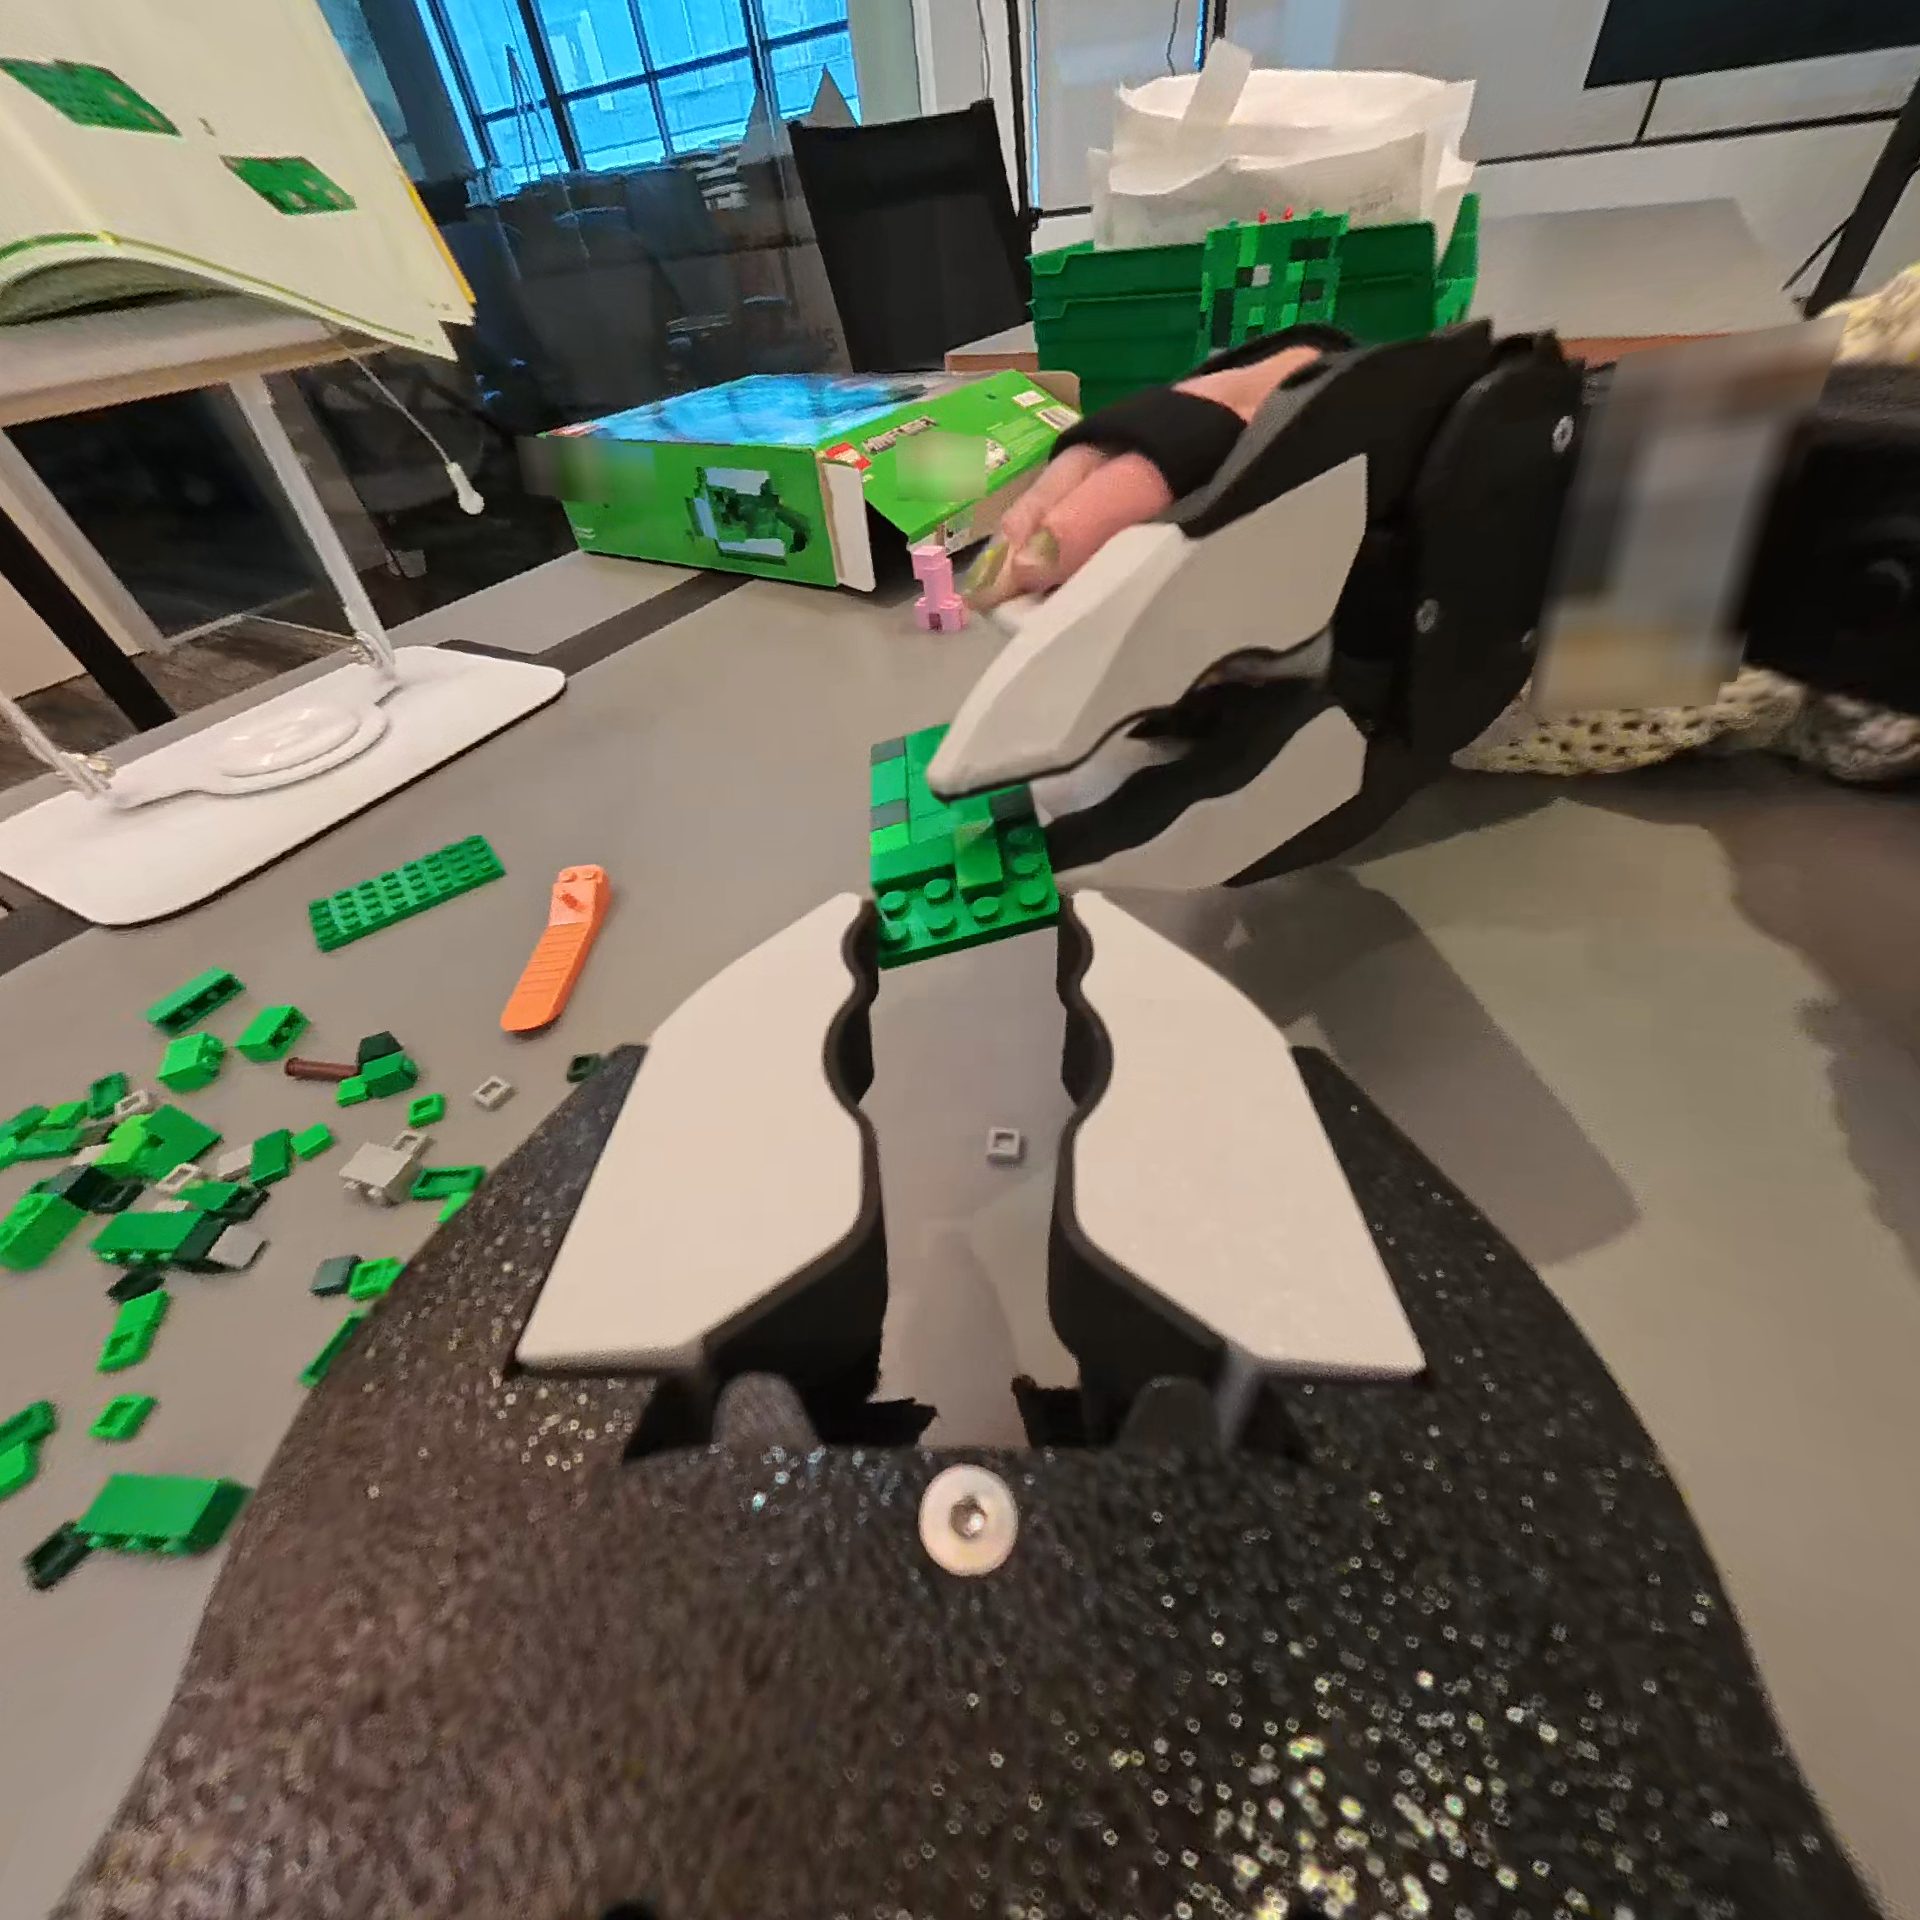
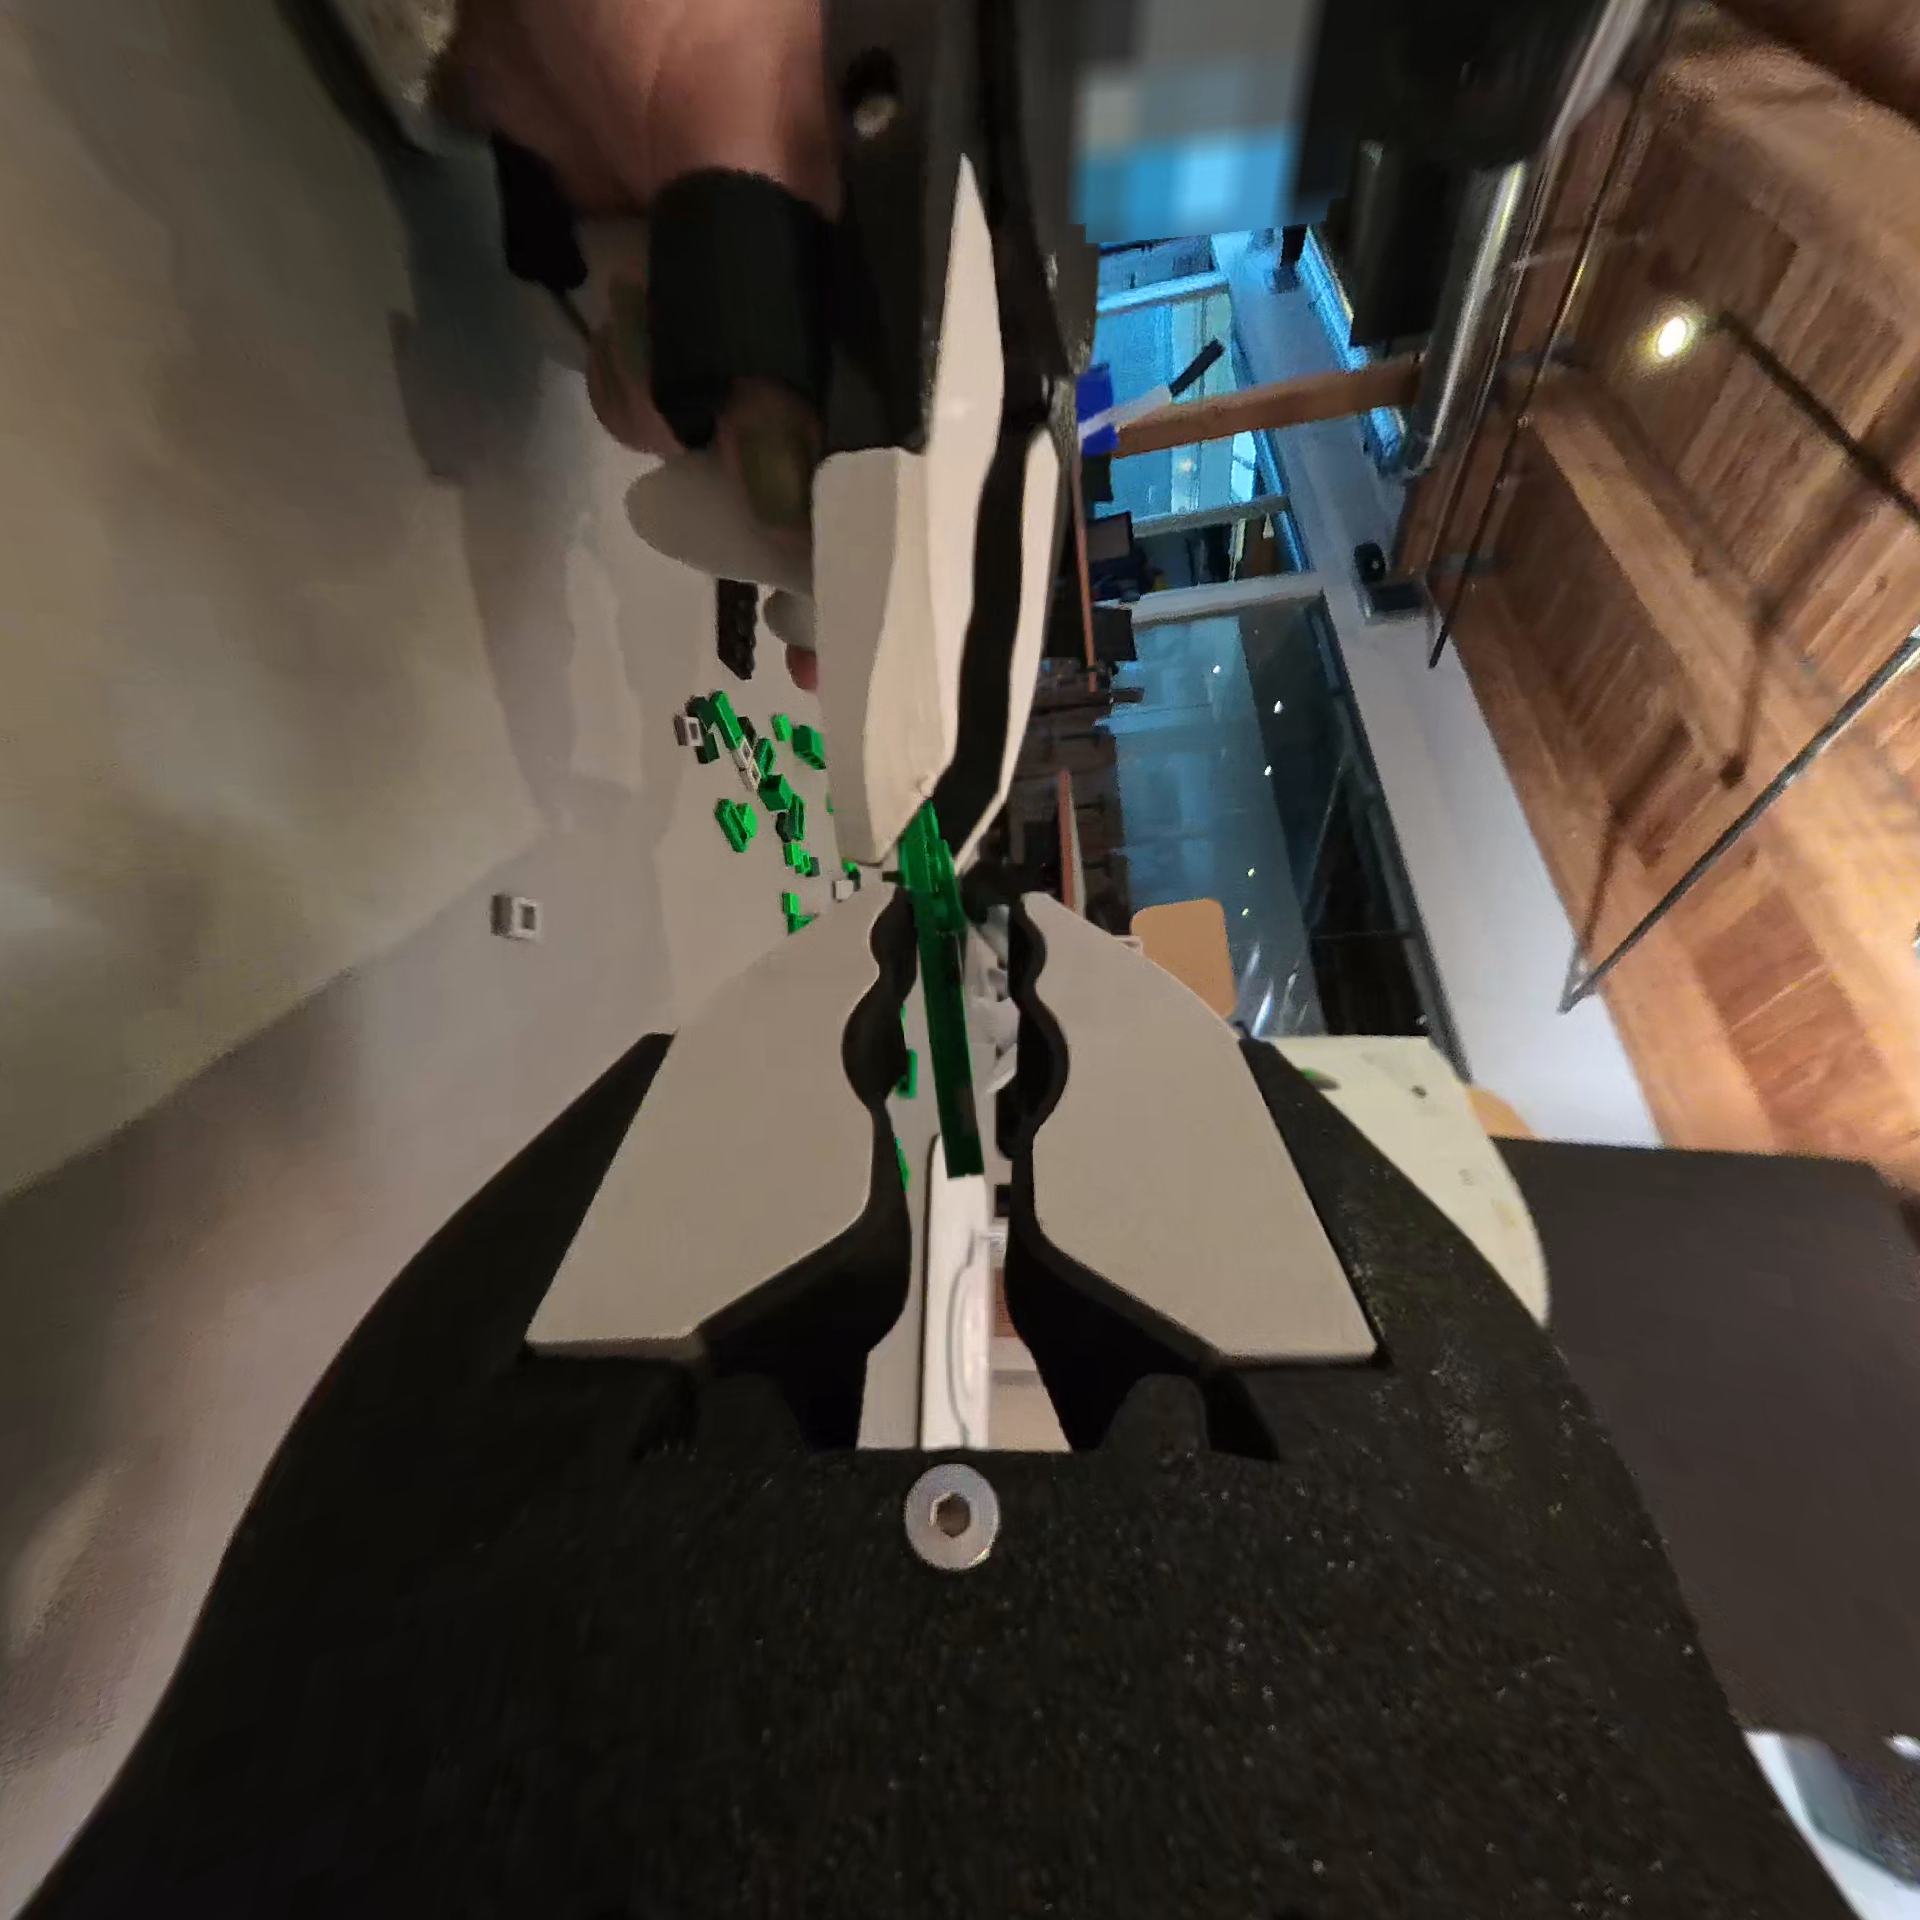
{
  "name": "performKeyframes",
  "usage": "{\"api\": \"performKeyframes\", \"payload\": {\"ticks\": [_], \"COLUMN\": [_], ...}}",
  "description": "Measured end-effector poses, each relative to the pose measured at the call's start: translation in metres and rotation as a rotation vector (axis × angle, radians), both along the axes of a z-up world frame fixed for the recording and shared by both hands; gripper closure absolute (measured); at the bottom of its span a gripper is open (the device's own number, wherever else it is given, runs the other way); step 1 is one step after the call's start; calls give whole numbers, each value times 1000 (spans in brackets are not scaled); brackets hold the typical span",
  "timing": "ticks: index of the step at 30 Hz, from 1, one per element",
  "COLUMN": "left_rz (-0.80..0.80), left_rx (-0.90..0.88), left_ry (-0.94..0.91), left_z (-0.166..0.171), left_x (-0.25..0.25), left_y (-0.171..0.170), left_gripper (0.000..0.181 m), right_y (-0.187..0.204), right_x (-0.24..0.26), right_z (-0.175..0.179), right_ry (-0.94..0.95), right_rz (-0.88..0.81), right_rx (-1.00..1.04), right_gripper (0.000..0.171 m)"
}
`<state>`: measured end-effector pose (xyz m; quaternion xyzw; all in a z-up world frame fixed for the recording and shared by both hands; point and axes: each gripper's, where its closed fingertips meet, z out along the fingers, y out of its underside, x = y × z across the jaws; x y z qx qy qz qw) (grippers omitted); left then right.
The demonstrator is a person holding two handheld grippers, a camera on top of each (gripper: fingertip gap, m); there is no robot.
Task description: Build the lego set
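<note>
A green plate assembly (image 1: 940, 831) with light and dark green tiles on top is held above the grey table (image 1: 675, 790). My left gripper (image 1: 966, 916) is shut on its near edge, one finger on each side. My right gripper (image 1: 987, 798) comes in from the right, turned on its side, with one finger above the tiles and one below. In the right wrist view the plate (image 2: 951, 1039) shows edge-on between my right gripper's fingertips (image 2: 958, 920), with a gap on one side. The left gripper (image 2: 940, 842) grips its far end there.
Loose green and grey pieces (image 1: 135, 1174) lie at the left, with a green plate (image 1: 405, 891) and an orange brick separator (image 1: 556, 951). A small grey tile (image 1: 1003, 1143) lies under my left gripper. Behind are the set's box (image 1: 769, 468), a pink figure (image 1: 940, 592), a booklet (image 1: 208, 177) and a built green model (image 1: 1268, 281).
</note>
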<state>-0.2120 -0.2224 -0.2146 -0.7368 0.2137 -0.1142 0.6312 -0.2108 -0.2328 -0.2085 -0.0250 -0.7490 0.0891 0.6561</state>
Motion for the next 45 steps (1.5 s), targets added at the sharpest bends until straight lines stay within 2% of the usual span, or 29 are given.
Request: {"api": "performKeyframes", "payload": {"ticks": [4,8,14,23,26,28,30,32,37,40,45], "left_rz": [-4,-9,-8,6,8,13,24,26,13,4,-2], "left_rx": [-11,-12,-23,-47,-67,-38,-42,-58,-76,-93,-112], "left_ry": [1,21,42,102,123,97,79,77,85,90,110], "left_z": [-2,-4,-8,-16,-21,-16,-15,-17,-19,-22,-25], "left_x": [0,1,2,3,3,3,-1,-2,-1,0,2], "left_y": [0,0,0,2,3,4,4,4,3,3,3], "left_gripper": [149,149,149,149,149,149,149,149,149,149,150], "right_y": [2,-1,0,2,3,3,3,2,-3,-2,-2], "right_x": [2,2,2,1,2,1,0,0,-4,-5,-5], "right_z": [-2,-8,-11,-17,-21,-15,-11,-10,-23,-25,-28], "right_ry": [-32,-69,-99,16,-29,-37,-67,-85,-116,-81,-105], "right_rz": [12,27,10,-14,-4,10,18,33,32,30,24], "right_rx": [-36,-10,44,302,222,43,-123,-164,-36,64,154], "right_gripper": [153,161,163,165,165,164,153,144,151,164,164]}}
